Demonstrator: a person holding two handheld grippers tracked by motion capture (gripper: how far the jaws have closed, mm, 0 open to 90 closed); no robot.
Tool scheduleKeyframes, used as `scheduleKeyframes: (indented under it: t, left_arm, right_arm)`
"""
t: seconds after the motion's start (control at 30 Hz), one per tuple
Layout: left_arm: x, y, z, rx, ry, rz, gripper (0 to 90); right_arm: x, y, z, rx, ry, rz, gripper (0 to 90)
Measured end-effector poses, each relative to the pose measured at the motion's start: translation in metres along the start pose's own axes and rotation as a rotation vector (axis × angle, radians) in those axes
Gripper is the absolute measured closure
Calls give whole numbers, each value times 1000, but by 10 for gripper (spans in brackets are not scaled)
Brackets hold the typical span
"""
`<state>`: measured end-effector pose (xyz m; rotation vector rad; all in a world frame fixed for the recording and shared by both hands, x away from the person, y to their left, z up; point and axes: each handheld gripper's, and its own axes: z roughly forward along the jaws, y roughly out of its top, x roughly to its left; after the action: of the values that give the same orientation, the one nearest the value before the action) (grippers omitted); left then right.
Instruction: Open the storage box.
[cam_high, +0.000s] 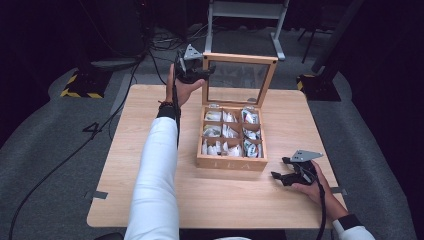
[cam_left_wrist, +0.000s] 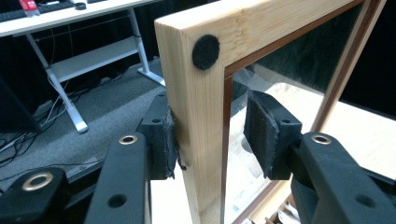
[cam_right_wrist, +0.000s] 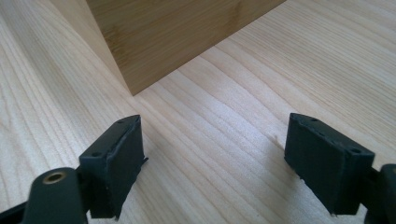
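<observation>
Left claw (cam_left_wrist: 210, 140) loosely straddles upright lid (cam_left_wrist: 201, 116); right claw (cam_right_wrist: 233, 163) wide open, empty, beside tea box (cam_high: 231, 162).

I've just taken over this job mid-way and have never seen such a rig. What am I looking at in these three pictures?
There is no robot here. A person holds a hand-held gripper in each hand, and each gripper has two black fingers. The high view looks down on a wooden table. The other two pictures come from cameras that ride on the grippers.

On the table stands a wooden tea box with sachets in its compartments. Its glass lid stands open.

The left gripper straddles the lid's wooden frame. One finger touches the wood and the other stands just off it.

The right gripper rests low near the box's corner, its fingers wide apart, holding nothing.
</observation>
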<state>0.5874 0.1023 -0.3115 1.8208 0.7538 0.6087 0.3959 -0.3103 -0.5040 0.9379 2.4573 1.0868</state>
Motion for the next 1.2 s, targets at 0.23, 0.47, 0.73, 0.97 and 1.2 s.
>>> scheduleKeyframes:
  t: [0.23, 0.47, 0.73, 0.97, 1.2]
  left_arm:
    - [5, -5, 12, 0, 28, -22, 542]
    - [6, -14, 23, 58, 72, -28, 550]
    - [7, -32, 35, 88, 92, -72, 572]
    - [8, -51, 45, 162, 97, -75, 591]
    - [6, -68, 48, 190, 76, -81, 597]
  right_arm:
    - [0, 0, 0, 0, -3, 3, 198]
    - [0, 0, 0, 0, -3, 4, 198]
    - [0, 0, 0, 0, -3, 3, 199]
    - [0, 0, 0, -1, 0, 5, 204]
    - [-1, 0, 0, -1, -3, 9, 205]
